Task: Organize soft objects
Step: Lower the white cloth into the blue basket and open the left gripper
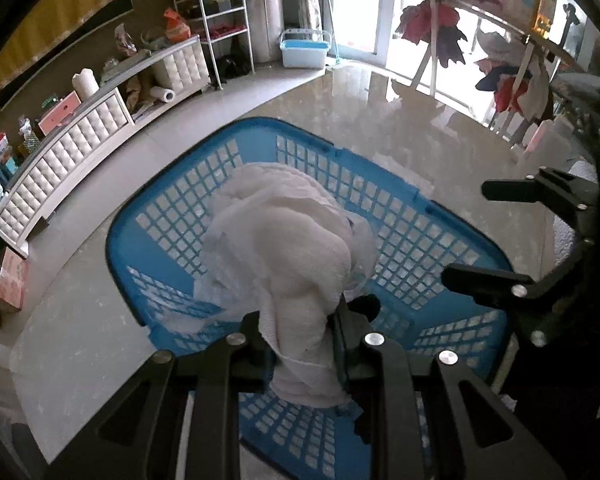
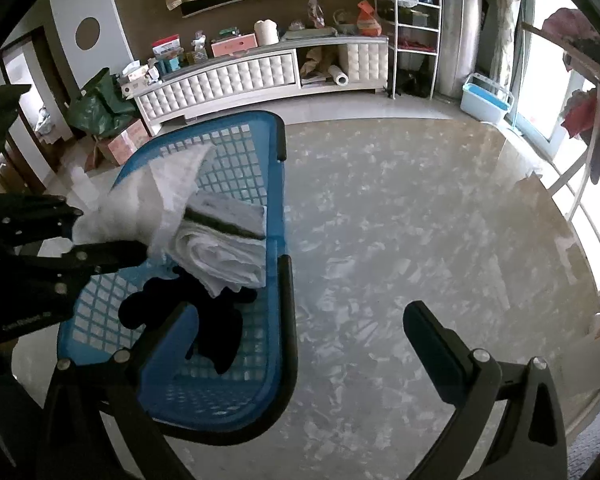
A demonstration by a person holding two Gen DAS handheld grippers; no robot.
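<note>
Over the blue basket (image 1: 148, 240), left gripper (image 1: 300, 344) clenches a white cloth (image 1: 288, 248); folded whites (image 2: 224, 256) and dark garment (image 2: 220, 320) lie inside. Right gripper (image 2: 300, 320) at 3 o'clock, released, empty, above the glossy floor (image 2: 420, 208).

1. Left wrist view: mounted behind the left tool (image 1: 300, 344), angled steeply down, close above the blue basket (image 1: 452, 216) on the floor (image 1: 380, 100).
2. Right wrist view: mounted behind the right tool (image 2: 300, 332), angled down beside the basket's right rim.
3. Shared: basket, floor, the white cabinet (image 1: 80, 136) along the wall, and each opposite tool.
</note>
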